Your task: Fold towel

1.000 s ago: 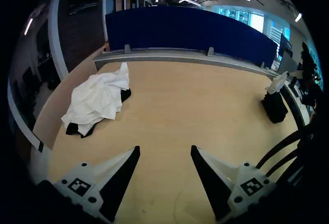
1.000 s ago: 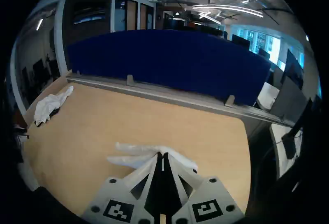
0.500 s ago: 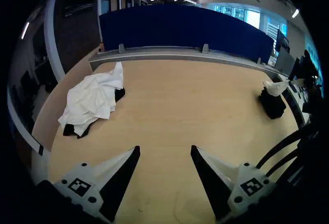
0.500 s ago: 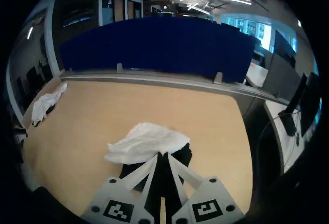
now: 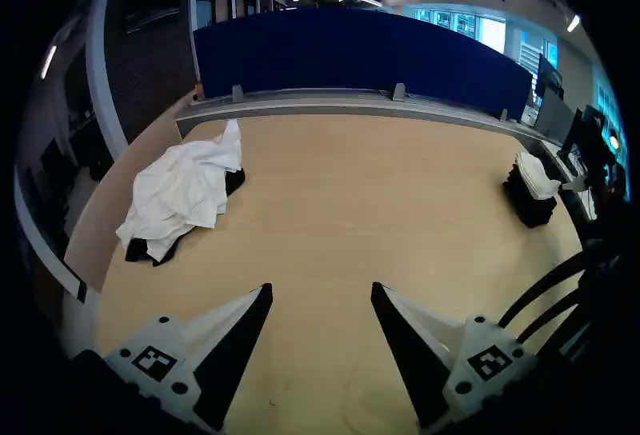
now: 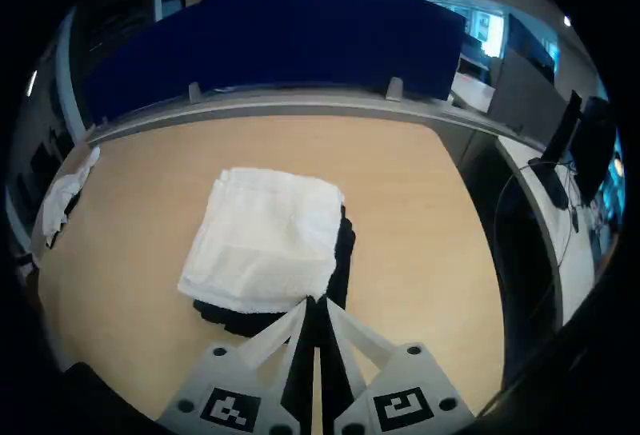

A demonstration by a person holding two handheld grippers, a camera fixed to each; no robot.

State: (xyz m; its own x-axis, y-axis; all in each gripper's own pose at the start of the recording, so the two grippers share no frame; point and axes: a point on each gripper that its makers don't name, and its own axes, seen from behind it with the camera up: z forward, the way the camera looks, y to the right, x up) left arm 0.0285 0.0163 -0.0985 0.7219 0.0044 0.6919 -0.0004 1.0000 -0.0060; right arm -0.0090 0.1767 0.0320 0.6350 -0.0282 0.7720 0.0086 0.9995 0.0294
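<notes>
A folded white towel (image 6: 268, 235) lies flat on a stack of black towels (image 6: 346, 255) on the wooden table. My right gripper (image 6: 316, 301) is shut, its tips pinching the white towel's near edge. In the left gripper view the same stack (image 5: 530, 199) stands far right with the white towel (image 5: 536, 175) on top. A crumpled pile of white towels (image 5: 182, 191) over black ones lies at the left. My left gripper (image 5: 320, 291) hangs open above bare table, well short of both.
The crumpled pile (image 6: 64, 195) lies at the table's far left edge in the right gripper view. A blue partition (image 5: 360, 55) on a grey rail closes the back. Dark chair arms (image 5: 560, 291) and a desk with monitors (image 6: 572, 143) stand to the right.
My right gripper has lowered the white towel from hanging in the air onto the black stack, where it now lies flat. The left gripper has barely moved and stays open.
</notes>
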